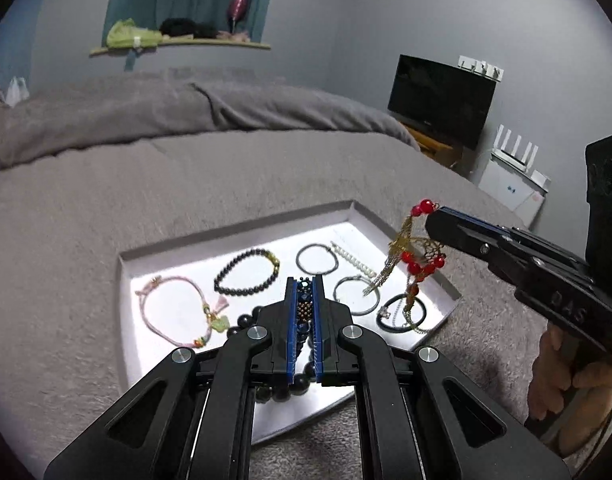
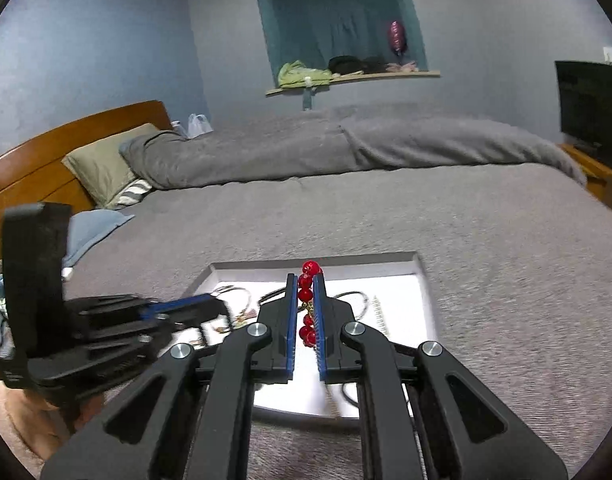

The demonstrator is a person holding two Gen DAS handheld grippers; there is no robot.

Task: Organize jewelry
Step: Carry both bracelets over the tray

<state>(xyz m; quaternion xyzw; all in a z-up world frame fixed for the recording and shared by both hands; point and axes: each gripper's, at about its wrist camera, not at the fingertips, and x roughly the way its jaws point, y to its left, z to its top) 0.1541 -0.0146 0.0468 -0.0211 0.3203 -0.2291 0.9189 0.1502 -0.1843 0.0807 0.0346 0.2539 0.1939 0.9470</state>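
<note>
Left wrist: both grippers (image 1: 305, 284) (image 1: 431, 220) clamp bead bracelets (image 1: 304, 308) (image 1: 419, 260), tray (image 1: 242, 220) partly hidden.

The walls (image 2: 86, 48) were a muted blue-grey. A wide bed (image 2: 385, 216) under a grey blanket filled most of the room, with a wooden headboard (image 2: 38, 156) and an olive pillow (image 2: 102, 164) at its left end. A teal recess (image 2: 337, 16) held a wooden shelf (image 2: 385, 76) (cluttered with cloth, perhaps clothing). A dark television (image 1: 441, 100) stood on a wooden stand (image 1: 433, 144) at right.
</note>
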